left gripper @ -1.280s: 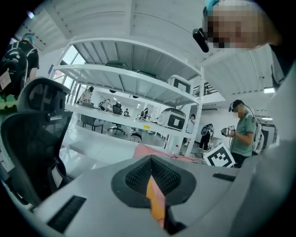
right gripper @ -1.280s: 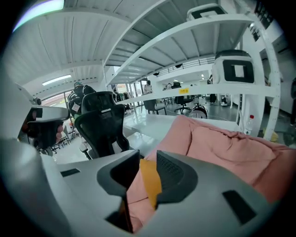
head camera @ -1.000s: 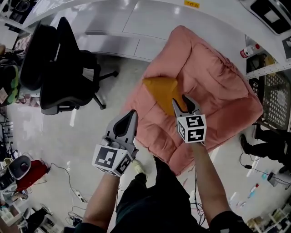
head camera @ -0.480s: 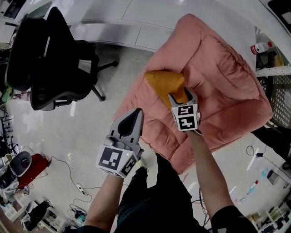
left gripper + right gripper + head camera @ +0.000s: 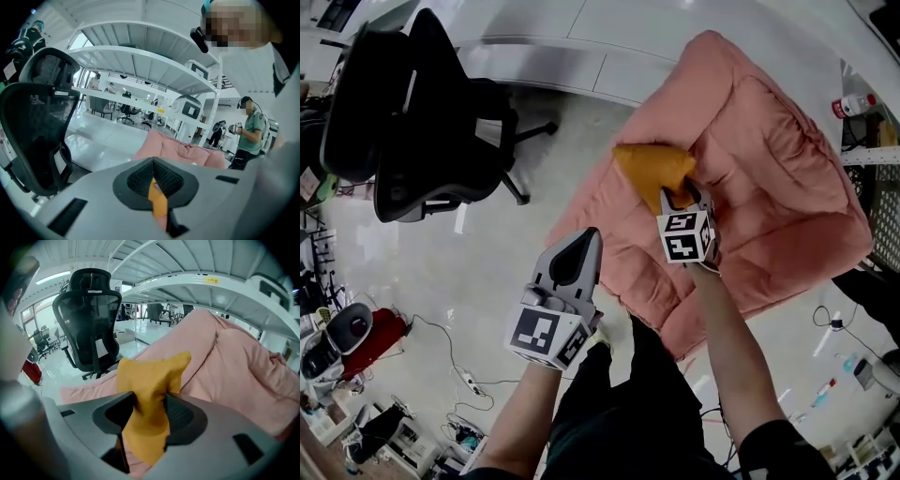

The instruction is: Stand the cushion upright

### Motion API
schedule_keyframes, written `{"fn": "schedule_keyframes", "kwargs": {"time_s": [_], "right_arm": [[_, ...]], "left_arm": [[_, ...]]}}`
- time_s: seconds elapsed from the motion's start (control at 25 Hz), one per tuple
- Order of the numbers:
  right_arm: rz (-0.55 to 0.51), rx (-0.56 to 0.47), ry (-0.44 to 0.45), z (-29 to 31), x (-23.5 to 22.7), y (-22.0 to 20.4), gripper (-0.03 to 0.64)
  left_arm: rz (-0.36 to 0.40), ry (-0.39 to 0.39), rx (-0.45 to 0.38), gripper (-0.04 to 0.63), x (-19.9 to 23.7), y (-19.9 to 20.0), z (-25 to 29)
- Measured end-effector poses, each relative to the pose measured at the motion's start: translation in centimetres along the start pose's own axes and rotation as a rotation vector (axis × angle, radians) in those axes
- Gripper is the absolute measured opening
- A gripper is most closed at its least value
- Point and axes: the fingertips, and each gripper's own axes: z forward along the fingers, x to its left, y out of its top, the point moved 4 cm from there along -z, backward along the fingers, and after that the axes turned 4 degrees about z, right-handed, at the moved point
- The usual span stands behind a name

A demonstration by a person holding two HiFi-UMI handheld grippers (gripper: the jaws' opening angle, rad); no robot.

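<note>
The yellow-orange cushion [image 5: 652, 169] stands bunched on the pink quilted sofa [image 5: 769, 159], its top corner pointing right. My right gripper [image 5: 680, 199] reaches down onto its near side. In the right gripper view the cushion [image 5: 150, 376] rises between the two pads of the right gripper [image 5: 149, 401], which pinch a fold of its fabric while the jaws are closing. My left gripper [image 5: 581, 239] hangs over the floor to the left of the sofa, jaws together and holding nothing. The left gripper [image 5: 153, 163] shows a strip of the cushion behind its tip.
A black office chair [image 5: 412, 122] stands on the glossy floor to the left. White desks curve behind the sofa. Cables [image 5: 459, 375] and a red object [image 5: 366, 342] lie on the floor at lower left. A person [image 5: 251, 131] stands far right in the left gripper view.
My right gripper has come down with the cushion onto the sofa, and the cushion's corner now points right. The left gripper has sunk a little.
</note>
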Motion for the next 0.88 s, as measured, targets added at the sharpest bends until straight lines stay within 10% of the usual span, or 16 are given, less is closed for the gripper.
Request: {"fn": "schedule_keyframes", "kwargs": {"time_s": [0.88], "right_arm": [[0.236, -0.127, 0.038, -2.4, -2.0, -0.2, 0.067]], "left_arm": [[0.017, -0.047, 0.022, 0.002, -1.6, 0.1, 1.3]]}}
